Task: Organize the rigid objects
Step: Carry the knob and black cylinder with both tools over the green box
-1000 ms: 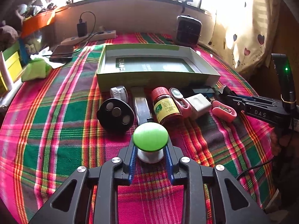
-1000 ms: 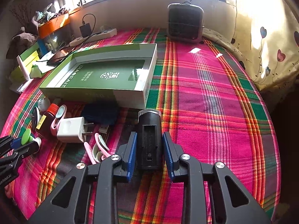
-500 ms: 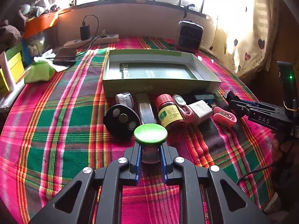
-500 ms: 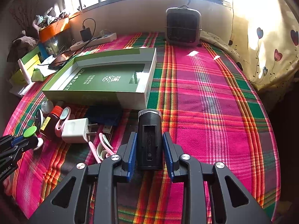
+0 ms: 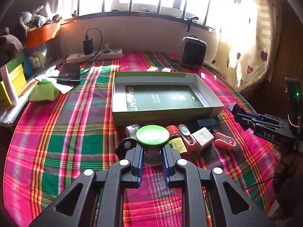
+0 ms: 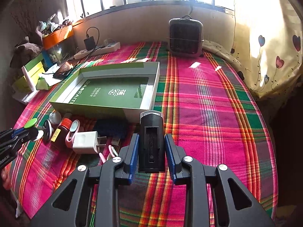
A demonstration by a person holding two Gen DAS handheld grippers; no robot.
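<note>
Plaid cloth [image 5: 56, 141], left tool [image 5: 152, 162] clamped on green-capped jar [image 5: 152, 137], right tool [image 6: 151, 151] gripping black device [image 6: 151, 141].

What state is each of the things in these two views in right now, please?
Left gripper: shut on the green-capped jar, held above the cloth.
Right gripper: shut on the black device.
Green box: open, lid off, nothing loose inside.
Red-capped bottle: capped, lying on its side.
White charger: unplugged, prongs out.
Power strip: black adapter plugged in.
</note>
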